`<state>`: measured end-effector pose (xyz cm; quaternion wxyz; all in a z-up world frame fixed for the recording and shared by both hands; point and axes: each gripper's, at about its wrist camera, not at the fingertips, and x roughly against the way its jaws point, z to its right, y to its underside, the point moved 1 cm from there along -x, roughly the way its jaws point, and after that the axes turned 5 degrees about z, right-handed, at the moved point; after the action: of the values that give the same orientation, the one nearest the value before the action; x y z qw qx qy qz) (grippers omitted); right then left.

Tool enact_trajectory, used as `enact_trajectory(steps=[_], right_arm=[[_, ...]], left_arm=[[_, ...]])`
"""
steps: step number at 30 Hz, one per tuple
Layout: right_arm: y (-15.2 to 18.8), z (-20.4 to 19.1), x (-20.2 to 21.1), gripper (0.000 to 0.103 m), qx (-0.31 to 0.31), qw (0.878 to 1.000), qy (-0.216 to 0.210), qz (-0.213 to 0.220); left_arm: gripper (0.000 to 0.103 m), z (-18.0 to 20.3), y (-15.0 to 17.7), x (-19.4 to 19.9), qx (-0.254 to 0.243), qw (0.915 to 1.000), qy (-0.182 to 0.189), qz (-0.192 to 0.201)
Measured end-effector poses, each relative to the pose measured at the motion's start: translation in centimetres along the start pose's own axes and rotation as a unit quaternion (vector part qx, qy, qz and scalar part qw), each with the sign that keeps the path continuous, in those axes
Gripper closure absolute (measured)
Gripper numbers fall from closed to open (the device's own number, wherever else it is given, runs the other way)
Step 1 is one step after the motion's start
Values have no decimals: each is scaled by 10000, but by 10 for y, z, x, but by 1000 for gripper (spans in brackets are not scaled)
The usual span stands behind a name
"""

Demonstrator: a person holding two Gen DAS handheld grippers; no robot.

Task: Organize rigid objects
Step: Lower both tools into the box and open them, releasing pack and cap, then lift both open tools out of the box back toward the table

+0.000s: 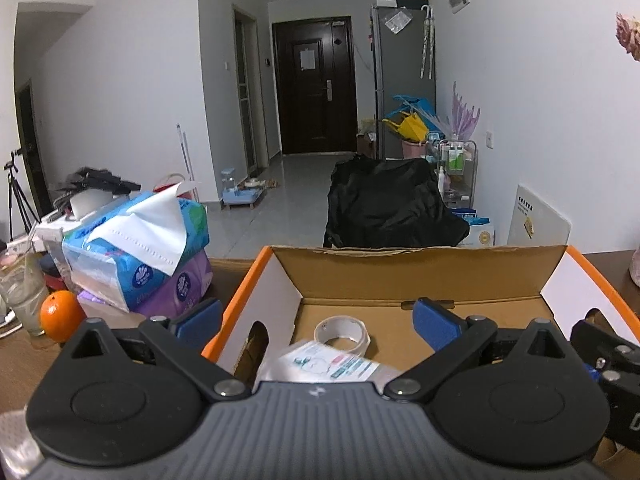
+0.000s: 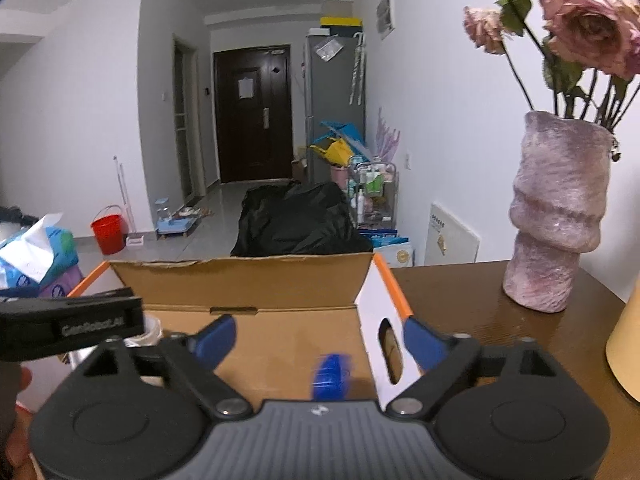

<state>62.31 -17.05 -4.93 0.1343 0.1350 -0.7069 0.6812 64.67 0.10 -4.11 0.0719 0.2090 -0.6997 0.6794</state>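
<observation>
An open cardboard box [image 1: 420,268] with orange-edged white flaps stands on the brown table. On its floor lie a roll of clear tape [image 1: 342,334] and a flat white printed packet [image 1: 328,364]. My left gripper [image 1: 318,322] is open above the box's left side, with one finger outside the left wall and nothing between the pads. My right gripper [image 2: 320,342] is open and straddles the box's right wall [image 2: 384,312]. A blurred blue object [image 2: 330,376] sits low between its fingers over the box floor, touching neither pad. The left gripper's black body [image 2: 72,324] shows at the left.
Tissue packs [image 1: 136,248], an orange [image 1: 62,314] and a glass of drink [image 1: 20,292] stand left of the box. A pink vase of dried roses [image 2: 556,216] and a yellow object [image 2: 624,344] stand to its right. A black bag [image 1: 392,200] lies beyond the table.
</observation>
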Motion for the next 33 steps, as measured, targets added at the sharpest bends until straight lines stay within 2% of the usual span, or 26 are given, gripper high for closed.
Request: enact_trajectory(steps=[2, 15, 33], right_arm=[[0, 2, 2, 0, -75, 10000, 15, 35], [-4, 0, 11, 0, -86, 9999, -13, 91], [-3, 7, 59, 0, -18, 9996, -81, 261]], left_arm=[[0, -3, -1, -1, 78, 9999, 39, -73], [0, -7, -5, 9, 135, 9999, -61, -37], [0, -19, 2, 50, 150, 9999, -66, 22]])
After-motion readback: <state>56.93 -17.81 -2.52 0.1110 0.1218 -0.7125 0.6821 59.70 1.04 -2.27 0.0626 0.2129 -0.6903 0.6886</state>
